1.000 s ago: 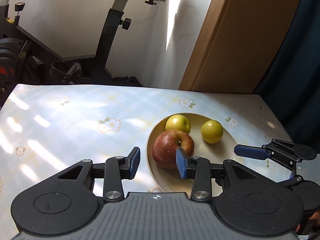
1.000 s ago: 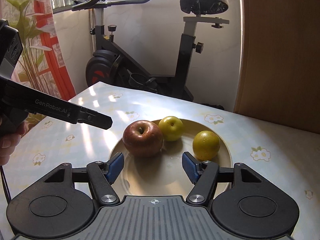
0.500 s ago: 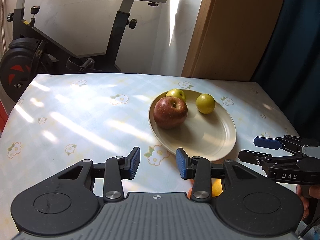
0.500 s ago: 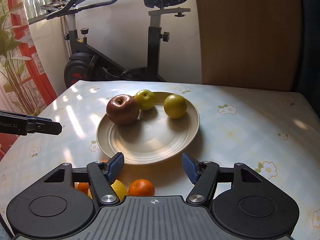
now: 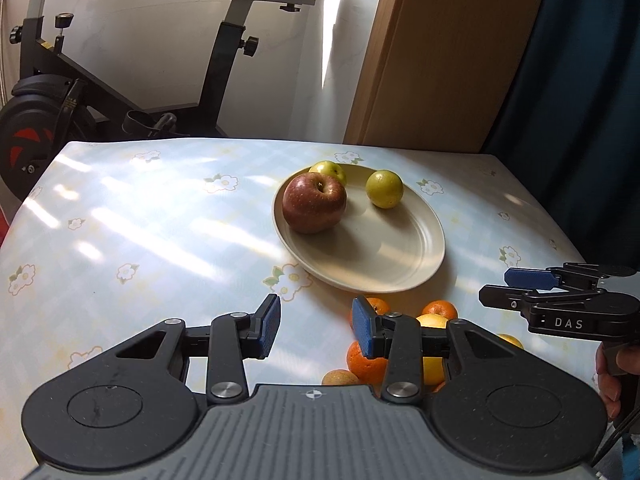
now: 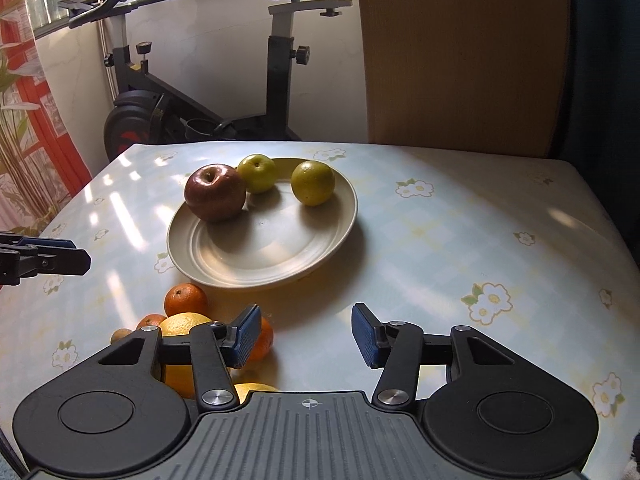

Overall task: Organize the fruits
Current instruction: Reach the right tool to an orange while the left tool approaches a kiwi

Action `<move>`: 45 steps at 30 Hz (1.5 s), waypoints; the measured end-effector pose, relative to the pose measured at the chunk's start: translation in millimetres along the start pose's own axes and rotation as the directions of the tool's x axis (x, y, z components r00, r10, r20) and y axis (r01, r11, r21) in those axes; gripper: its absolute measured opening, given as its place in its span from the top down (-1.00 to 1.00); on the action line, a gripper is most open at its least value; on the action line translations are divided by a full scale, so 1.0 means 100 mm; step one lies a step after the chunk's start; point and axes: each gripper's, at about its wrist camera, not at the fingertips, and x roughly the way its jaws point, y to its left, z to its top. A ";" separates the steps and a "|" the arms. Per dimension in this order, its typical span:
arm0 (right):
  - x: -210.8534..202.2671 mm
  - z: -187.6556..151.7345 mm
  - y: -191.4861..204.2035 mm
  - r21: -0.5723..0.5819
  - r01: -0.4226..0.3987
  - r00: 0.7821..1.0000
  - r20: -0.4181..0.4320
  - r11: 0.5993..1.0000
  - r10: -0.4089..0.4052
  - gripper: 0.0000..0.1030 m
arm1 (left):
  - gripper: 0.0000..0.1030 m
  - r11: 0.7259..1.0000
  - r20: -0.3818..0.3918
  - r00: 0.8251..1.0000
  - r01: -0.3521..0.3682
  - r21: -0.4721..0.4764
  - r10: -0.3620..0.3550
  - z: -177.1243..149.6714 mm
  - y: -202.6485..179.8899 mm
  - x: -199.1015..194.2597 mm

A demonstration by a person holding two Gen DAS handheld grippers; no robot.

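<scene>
Through my left gripper (image 5: 316,330), jaws apart and empty, the plate (image 5: 416,264) carries a red apple (image 5: 314,202) and two green fruits.

Through my right gripper (image 6: 306,334), jaws just narrowed yet clamping nothing, oranges (image 6: 186,300) wait on the bench (image 6: 460,240) just before the plate. Part done; citrus remains.

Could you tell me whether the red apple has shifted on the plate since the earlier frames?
No: the red apple still touches the yellow-green fruit at the plate rim.
</scene>
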 end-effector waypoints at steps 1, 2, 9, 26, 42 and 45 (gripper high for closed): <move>0.01 0.00 -0.01 -0.001 -0.005 1.000 -0.005 1.000 0.005 0.15 | 0.19 1.000 -0.002 1.000 0.001 -0.003 -0.001 -0.01 0.01 0.00; 0.03 0.00 -0.01 0.000 -0.010 1.000 -0.011 1.000 0.010 0.21 | 0.19 1.000 -0.003 1.000 -0.001 -0.006 0.000 -0.02 0.01 0.00; 0.16 0.04 0.02 0.006 -0.046 0.998 -0.048 0.999 0.046 0.26 | 0.20 1.000 -0.011 1.000 -0.001 -0.017 0.001 -0.05 0.04 0.04; 0.52 0.06 0.06 0.169 -0.124 0.980 -0.136 0.978 0.148 0.25 | 0.20 1.000 -0.046 0.999 0.005 -0.021 -0.006 -0.15 0.08 0.10; 0.34 0.02 0.01 0.052 0.006 0.994 -0.106 0.999 0.000 0.50 | 0.20 0.999 -0.101 0.994 0.037 -0.039 -0.041 -0.29 0.11 0.18; 0.32 0.02 -0.01 0.030 0.024 0.994 -0.106 0.999 -0.021 0.50 | 0.23 0.997 -0.121 0.990 0.060 -0.057 -0.066 -0.33 0.12 0.22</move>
